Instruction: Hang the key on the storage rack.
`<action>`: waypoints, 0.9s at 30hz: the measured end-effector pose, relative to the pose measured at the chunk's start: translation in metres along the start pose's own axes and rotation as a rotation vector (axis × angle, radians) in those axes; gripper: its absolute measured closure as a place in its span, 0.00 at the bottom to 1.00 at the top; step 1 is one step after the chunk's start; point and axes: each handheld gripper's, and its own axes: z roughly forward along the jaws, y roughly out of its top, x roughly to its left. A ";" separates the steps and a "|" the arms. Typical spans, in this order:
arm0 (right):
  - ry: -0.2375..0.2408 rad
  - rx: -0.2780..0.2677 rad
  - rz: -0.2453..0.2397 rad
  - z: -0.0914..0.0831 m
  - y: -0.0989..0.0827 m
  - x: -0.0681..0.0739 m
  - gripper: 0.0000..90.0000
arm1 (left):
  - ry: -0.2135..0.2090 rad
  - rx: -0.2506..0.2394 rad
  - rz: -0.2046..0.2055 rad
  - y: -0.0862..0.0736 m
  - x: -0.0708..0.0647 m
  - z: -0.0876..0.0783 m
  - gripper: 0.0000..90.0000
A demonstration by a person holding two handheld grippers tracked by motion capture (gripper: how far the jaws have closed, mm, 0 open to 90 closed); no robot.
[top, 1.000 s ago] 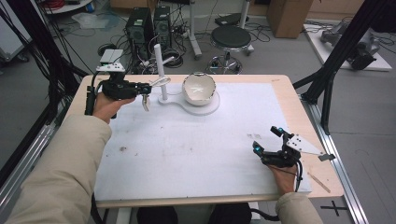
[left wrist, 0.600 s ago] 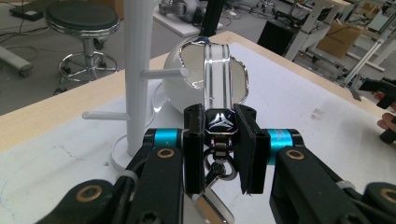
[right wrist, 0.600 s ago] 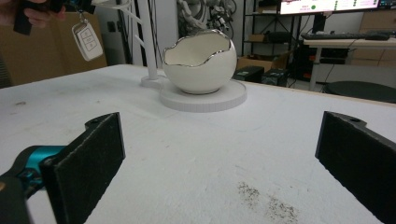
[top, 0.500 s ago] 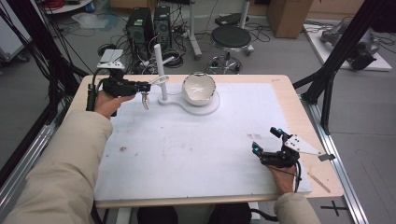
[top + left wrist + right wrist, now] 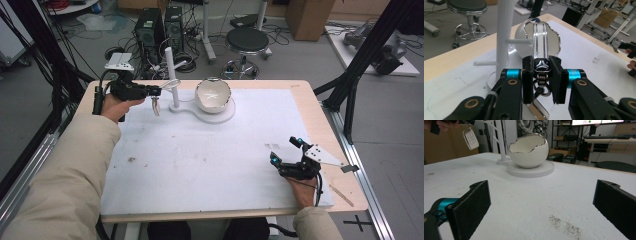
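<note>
White foam mat [image 5: 200, 165] bears glossy egg-shaped bowl [image 5: 212, 95].

Left gripper [image 5: 156, 92] nearer the stand [image 5: 172, 75]

A key fob [image 5: 470, 139] on a chrome strap [image 5: 540, 41] with a metal ring [image 5: 543, 90] is held clamped at the strap's emblem end, the white fob hanging below, just beside the white peg stand [image 5: 171, 75].

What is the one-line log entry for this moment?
left gripper: shut on key fob, by stand | right gripper: open, idle near table edge | bowl: on stand base
</note>
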 end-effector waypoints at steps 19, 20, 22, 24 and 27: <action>0.000 0.002 -0.008 0.001 0.000 0.000 0.01 | 0.042 0.020 -0.046 -0.009 0.019 0.006 0.83; 0.002 0.007 0.000 0.001 0.000 0.001 0.01 | 0.042 0.023 -0.045 -0.009 0.019 0.007 0.83; 0.001 0.005 -0.003 0.001 0.000 0.000 0.01 | 0.045 0.023 -0.042 -0.010 0.020 0.008 0.83; 0.002 0.001 -0.004 0.001 0.000 0.000 0.01 | 0.047 0.021 -0.038 -0.011 0.020 0.009 0.82; 0.001 0.003 0.002 0.001 0.000 0.000 0.01 | 0.047 0.029 -0.033 -0.012 0.021 0.010 0.82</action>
